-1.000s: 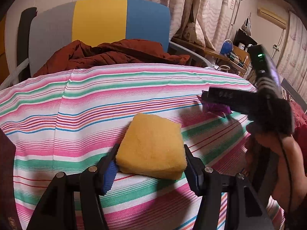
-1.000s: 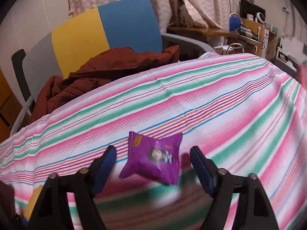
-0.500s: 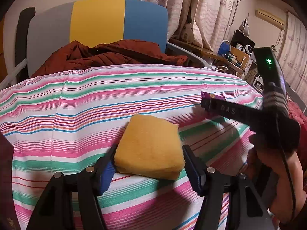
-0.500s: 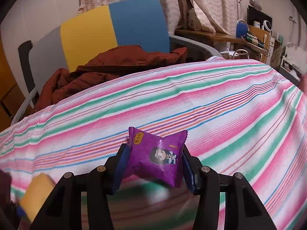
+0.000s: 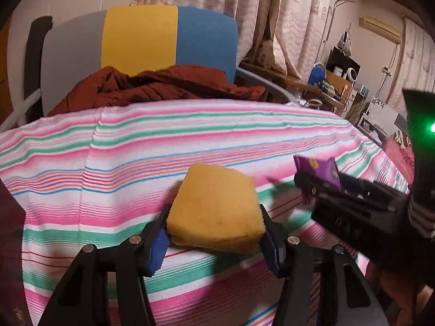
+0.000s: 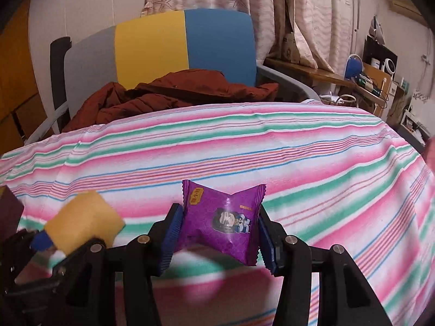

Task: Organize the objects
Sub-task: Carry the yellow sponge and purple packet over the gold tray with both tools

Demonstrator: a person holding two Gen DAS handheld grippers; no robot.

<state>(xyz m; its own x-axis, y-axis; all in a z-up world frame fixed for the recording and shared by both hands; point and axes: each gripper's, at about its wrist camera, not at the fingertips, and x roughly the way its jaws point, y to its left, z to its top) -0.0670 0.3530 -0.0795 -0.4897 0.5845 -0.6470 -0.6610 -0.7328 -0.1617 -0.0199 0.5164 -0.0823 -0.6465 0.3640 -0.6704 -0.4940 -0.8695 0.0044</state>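
Observation:
A yellow sponge (image 5: 214,209) lies on the striped tablecloth (image 5: 136,149). It sits between the blue pads of my left gripper (image 5: 214,241), whose jaws are closing, with both pads touching its sides. My right gripper (image 6: 218,231) is shut on a purple snack packet (image 6: 220,220) and holds it just above the cloth. In the left wrist view the right gripper (image 5: 320,187) and the purple snack packet (image 5: 318,169) hang close to the right of the sponge. The right wrist view shows the sponge (image 6: 84,220) at lower left.
Behind the table stands a chair (image 5: 141,38) with a grey, yellow and blue back, and a dark red jacket (image 5: 163,84) is heaped on it. A cluttered desk (image 5: 334,81) and curtains fill the back right. The far cloth is bare.
My right gripper shut on the purple packet, lifted it off the cloth and carried it left toward the sponge. My left gripper stayed in place and its pads drew in against the sponge.

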